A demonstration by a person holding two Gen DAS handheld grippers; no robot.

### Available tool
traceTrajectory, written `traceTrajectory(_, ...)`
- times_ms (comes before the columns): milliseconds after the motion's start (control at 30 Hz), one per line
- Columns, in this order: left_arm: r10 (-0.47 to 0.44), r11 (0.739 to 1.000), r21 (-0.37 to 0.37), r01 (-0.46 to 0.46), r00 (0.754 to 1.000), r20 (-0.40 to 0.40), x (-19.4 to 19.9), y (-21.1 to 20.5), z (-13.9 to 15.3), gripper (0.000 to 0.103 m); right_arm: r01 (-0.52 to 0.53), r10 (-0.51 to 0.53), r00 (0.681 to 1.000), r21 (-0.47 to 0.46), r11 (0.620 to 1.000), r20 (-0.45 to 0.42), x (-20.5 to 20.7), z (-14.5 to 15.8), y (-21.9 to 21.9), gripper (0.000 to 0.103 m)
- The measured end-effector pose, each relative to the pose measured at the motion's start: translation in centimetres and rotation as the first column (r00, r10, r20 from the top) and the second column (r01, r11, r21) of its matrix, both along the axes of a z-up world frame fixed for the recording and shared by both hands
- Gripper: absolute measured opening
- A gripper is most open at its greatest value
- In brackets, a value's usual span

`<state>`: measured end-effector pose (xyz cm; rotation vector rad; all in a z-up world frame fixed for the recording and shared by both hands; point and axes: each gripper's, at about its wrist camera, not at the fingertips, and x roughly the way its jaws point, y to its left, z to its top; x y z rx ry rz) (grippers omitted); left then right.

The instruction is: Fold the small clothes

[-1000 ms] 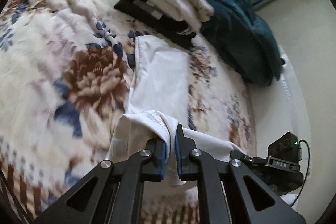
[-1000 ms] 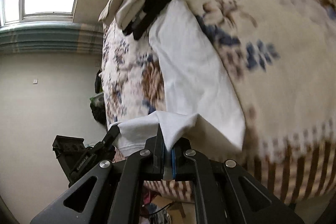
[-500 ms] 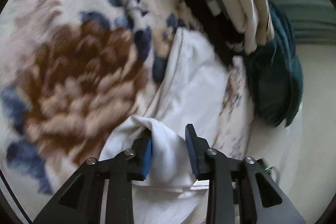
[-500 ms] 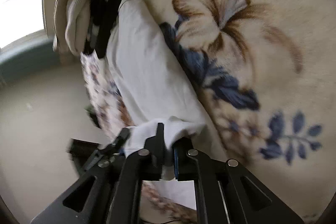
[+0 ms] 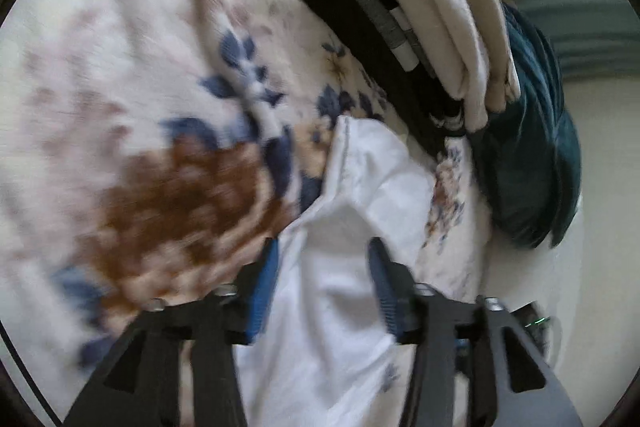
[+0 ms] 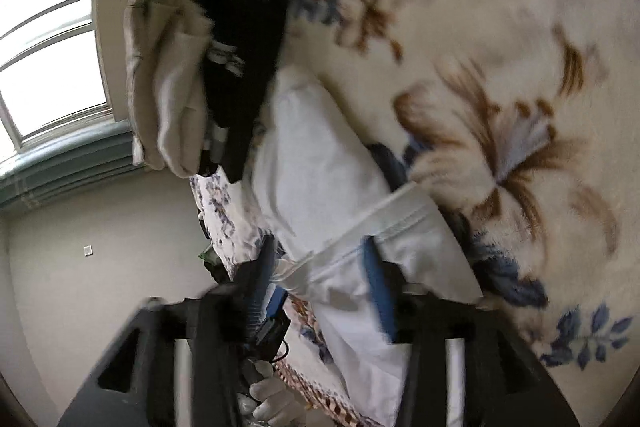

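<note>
With both your left gripper (image 5: 320,263) and right gripper (image 6: 320,259) opening their jaws over the folded-over edge of the thin white cotton garment (image 5: 372,183) lying on the floral fleece blanket (image 5: 132,99), lift clear so nothing snags, short of the stack of folded clothes (image 5: 420,31).

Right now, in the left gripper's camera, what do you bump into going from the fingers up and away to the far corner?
Left gripper's fingers → white garment → black folded clothes → cream folded clothes → teal blanket, nearly level with the stack but farther right.
</note>
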<state>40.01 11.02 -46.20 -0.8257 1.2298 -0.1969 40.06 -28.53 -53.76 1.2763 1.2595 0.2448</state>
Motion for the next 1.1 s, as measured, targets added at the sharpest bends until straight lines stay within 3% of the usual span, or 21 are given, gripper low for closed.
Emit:
traceTrajectory(133, -0.088, 0.990, 0.105, 0.092, 0.995, -0.038, -4.3, -0.2, 0.5, 0.051, -0.076, 0.080, 0.997, -0.164, 0.984, 0.018, -2.5, 2.5, -0.5, 0.058)
traceTrajectory(233, -0.129, 0.985, 0.100, 0.141, 0.985, -0.111, -7.3, -1.2, -0.5, 0.051, -0.162, 0.158, 0.987, -0.262, 0.951, -0.035, -6.3, 2.4, -0.8, 0.058)
traceTrajectory(367, -0.206, 0.972, 0.085, 0.220, 0.968, -0.144, -10.0, -3.7, -1.0, 0.051, -0.243, 0.210, 0.967, -0.270, 0.932, -0.146, -10.9, -0.2, -0.5, 0.058)
traceTrajectory(467, -0.242, 0.958, 0.117, 0.261, 0.958, -0.155, -10.4, -5.5, -1.9, 0.050, -0.260, 0.224, 0.958, -0.213, 0.942, -0.181, -13.1, -1.8, 0.1, 0.058)
traceTrajectory(533, -0.247, 0.951, 0.155, 0.266, 0.960, -0.130, -10.4, -6.3, -2.1, 0.037, -0.268, 0.234, 0.955, -0.188, 0.945, -0.183, -13.9, -2.4, 0.5, 0.058)
traceTrajectory(567, -0.255, 0.946, 0.175, 0.274, 0.959, -0.124, -10.4, -6.6, -2.0, 0.009, -0.266, 0.234, 0.955, -0.172, 0.949, -0.185, -14.1, -2.7, 0.8, 0.058)
traceTrajectory(600, -0.270, 0.937, 0.194, 0.290, 0.955, -0.125, -10.4, -6.9, -1.7, 0.005, -0.256, 0.228, 0.957, -0.154, 0.954, -0.180, -14.3, -3.0, 1.0, 0.051)
traceTrajectory(633, -0.283, 0.928, 0.217, 0.302, 0.952, -0.112, -10.6, -7.0, -1.2, 0.005, -0.255, 0.228, 0.958, -0.146, 0.956, -0.176, -14.5, -3.2, 1.3, 0.026)
traceTrajectory(700, -0.304, 0.913, 0.257, 0.317, 0.948, -0.090, -11.0, -6.9, -0.3, 0.005, -0.266, 0.236, 0.955, -0.166, 0.950, -0.180, -14.3, -3.0, 2.0, 0.004)
traceTrajectory(867, -0.336, 0.892, 0.265, 0.366, 0.929, -0.153, -12.1, -6.1, -1.4, 0.005, -0.307, 0.284, 0.951, -0.273, 0.912, -0.120, -14.6, 0.8, 2.9, 0.002)
traceTrajectory(900, -0.323, 0.900, 0.247, 0.360, 0.929, -0.180, -12.2, -5.9, -2.3, 0.006, -0.328, 0.306, 0.945, -0.293, 0.898, -0.120, -14.7, 1.3, 3.1, 0.002)
traceTrajectory(1000, -0.304, 0.913, 0.213, 0.348, 0.929, -0.212, -12.5, -5.3, -3.4, 0.006, -0.386, 0.350, 0.922, -0.333, 0.860, -0.165, -15.1, 1.0, 4.1, 0.002)
traceTrajectory(1100, -0.320, 0.903, 0.231, 0.362, 0.926, -0.202, -12.9, -5.7, -2.9, 0.006, -0.422, 0.364, 0.903, -0.309, 0.852, -0.230, -15.7, -1.0, 4.6, 0.002)
